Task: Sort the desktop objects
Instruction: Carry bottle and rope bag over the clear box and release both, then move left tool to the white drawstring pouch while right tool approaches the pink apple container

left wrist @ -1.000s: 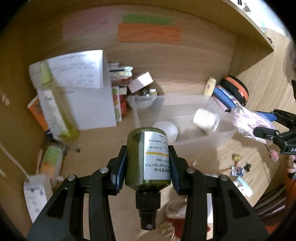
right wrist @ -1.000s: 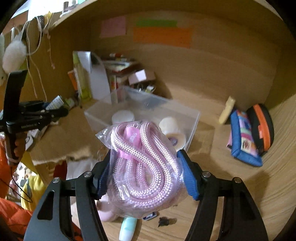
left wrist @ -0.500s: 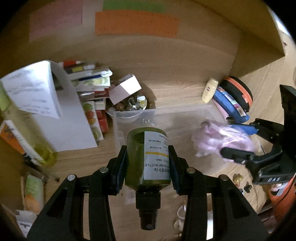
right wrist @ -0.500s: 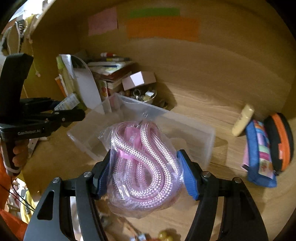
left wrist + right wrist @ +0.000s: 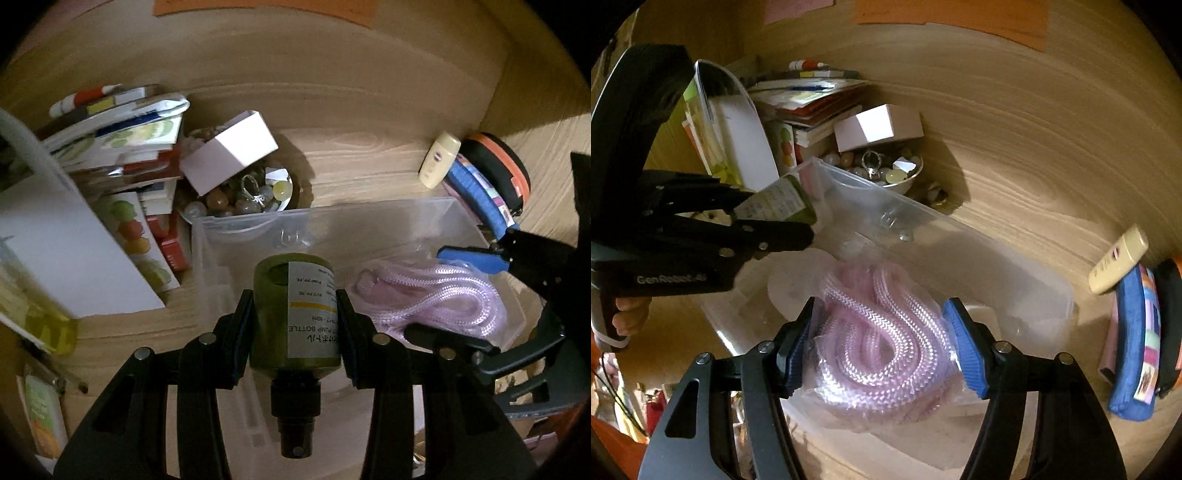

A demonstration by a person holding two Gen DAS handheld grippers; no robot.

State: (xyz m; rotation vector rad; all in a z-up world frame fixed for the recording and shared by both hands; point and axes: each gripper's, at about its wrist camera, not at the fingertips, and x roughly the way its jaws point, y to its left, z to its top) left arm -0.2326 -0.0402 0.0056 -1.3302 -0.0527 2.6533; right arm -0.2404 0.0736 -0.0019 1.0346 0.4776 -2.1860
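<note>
My left gripper is shut on a green pump bottle with a white label, held over the clear plastic bin. The bottle also shows in the right wrist view. My right gripper has its jaws wide apart around a bag of pink rope, which lies inside the bin. The blue pads stand just off the bag's sides. In the left wrist view the rope lies in the bin's right half, with the right gripper around it.
A bowl of beads and rings with a white box sits behind the bin. Stacked books and packets lie at the left. A cream tube, a blue pouch and an orange-black case lie at the right.
Both grippers moved forward and down over the bin. The right gripper lowered the rope bag into the bin and opened its jaws. The left still holds the bottle.
</note>
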